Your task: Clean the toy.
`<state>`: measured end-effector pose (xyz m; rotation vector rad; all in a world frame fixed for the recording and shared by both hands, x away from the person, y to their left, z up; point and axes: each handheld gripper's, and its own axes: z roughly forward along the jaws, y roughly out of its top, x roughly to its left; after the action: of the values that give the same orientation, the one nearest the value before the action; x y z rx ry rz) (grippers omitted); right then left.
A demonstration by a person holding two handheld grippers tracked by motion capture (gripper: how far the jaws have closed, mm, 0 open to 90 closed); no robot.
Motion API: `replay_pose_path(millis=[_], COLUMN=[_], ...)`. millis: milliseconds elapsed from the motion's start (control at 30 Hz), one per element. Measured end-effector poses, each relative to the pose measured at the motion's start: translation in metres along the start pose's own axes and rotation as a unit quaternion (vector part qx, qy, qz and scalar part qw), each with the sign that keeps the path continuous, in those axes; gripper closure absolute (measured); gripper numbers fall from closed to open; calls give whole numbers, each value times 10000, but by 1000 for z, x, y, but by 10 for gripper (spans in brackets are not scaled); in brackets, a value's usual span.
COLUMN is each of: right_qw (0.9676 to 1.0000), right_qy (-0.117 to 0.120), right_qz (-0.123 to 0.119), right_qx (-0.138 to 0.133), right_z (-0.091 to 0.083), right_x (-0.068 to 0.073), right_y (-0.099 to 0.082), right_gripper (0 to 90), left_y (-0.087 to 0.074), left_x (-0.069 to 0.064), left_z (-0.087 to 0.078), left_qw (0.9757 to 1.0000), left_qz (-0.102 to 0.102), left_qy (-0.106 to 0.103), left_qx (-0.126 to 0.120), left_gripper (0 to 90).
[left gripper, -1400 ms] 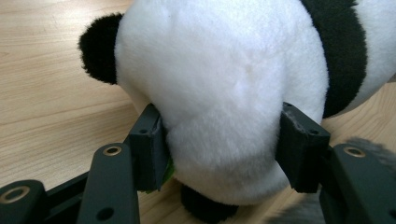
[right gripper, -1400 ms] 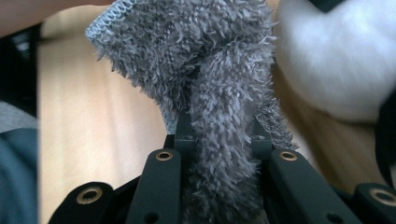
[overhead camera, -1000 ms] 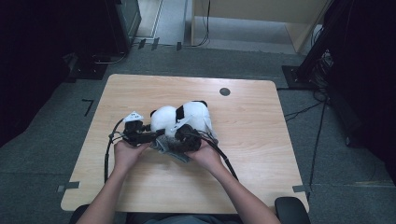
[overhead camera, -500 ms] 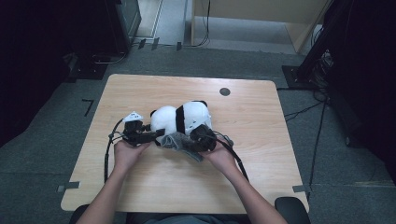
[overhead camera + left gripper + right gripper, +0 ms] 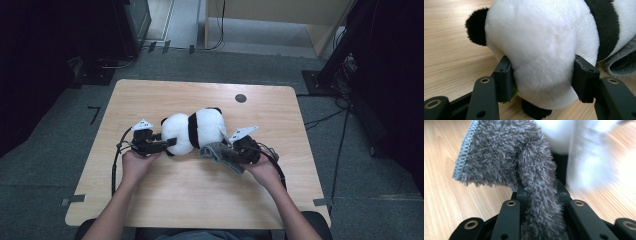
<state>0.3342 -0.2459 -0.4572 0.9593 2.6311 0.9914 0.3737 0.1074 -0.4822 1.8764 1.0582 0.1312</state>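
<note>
Left claw clamps panda, right claw pinches cloth

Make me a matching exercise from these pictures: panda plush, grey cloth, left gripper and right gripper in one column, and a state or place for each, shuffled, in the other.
Column one:
1. panda plush
2. grey cloth
3. left gripper
4. right gripper

Column two:
A. pinched between shut jaws, fuzzy with a stitched edge
B. jaws clamped on the plush's white head
C. lying on the wooden table
D. shut on the cloth

Pairs: 1-C, 2-A, 3-B, 4-D
</note>
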Motion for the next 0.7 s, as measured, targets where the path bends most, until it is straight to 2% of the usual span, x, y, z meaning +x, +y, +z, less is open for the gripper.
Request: replay_pose_path(millis=[200, 267, 333, 500, 700], right_qw=[9995, 9995, 9997, 9997, 9975], right_qy=[-188, -125, -78, 156, 493], right_qz=[261, 285, 231, -189, -496], right_qx=[-21, -38, -30, -75, -94], right_z=[-5, -7, -8, -12, 0], right_x=[-17, -18, -14, 10, 33], right_y=[-10, -10, -9, 2, 24], right_gripper=[738, 741, 744, 745, 745], left_y=[0, 0, 0, 0, 0], left_x=[0, 0, 1, 1, 1], left_z=[0, 0, 0, 0, 0], left_qw=[10000, 10000, 10000, 10000, 10000], left_qz=[-8, -9, 0, 1, -7], left_qy=[2, 5, 6, 23, 19], left_qx=[6, 2, 6, 4, -1], left_gripper=[425, 425, 425, 425, 425])
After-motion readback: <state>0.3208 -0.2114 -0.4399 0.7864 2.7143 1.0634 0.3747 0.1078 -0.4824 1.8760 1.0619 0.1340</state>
